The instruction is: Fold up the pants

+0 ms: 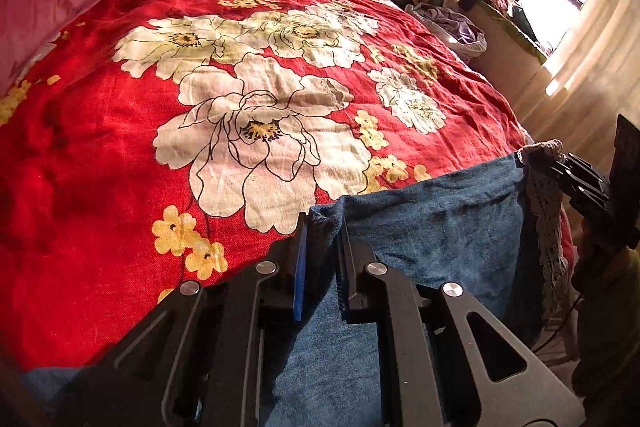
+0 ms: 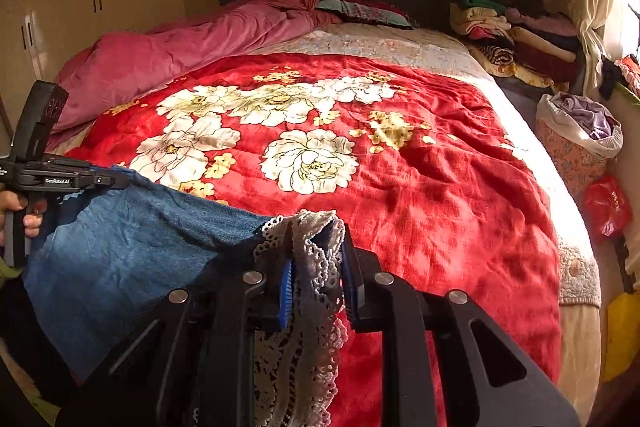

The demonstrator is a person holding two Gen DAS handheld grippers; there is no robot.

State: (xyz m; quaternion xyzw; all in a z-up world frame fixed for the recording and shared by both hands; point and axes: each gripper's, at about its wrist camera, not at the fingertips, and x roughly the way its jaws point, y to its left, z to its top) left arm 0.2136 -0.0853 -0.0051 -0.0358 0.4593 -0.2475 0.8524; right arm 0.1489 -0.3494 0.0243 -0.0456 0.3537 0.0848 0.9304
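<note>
Blue denim pants (image 1: 432,227) with a white lace side trim (image 1: 544,219) hang stretched between my two grippers above the near edge of the bed. My left gripper (image 1: 322,231) is shut on one top corner of the pants. My right gripper (image 2: 316,247) is shut on the other corner, on the lace trim (image 2: 304,267) and denim (image 2: 132,251). In the right wrist view the left gripper (image 2: 120,181) shows at the left, pinching the cloth. In the left wrist view the right gripper (image 1: 540,163) shows at the right edge.
A red blanket with white flowers (image 2: 400,163) covers the bed. A pink duvet (image 2: 180,51) lies along its left side. Piled clothes (image 2: 512,35) sit at the head right. A lined basket (image 2: 576,143) and a red bag (image 2: 608,207) stand beside the bed on the right.
</note>
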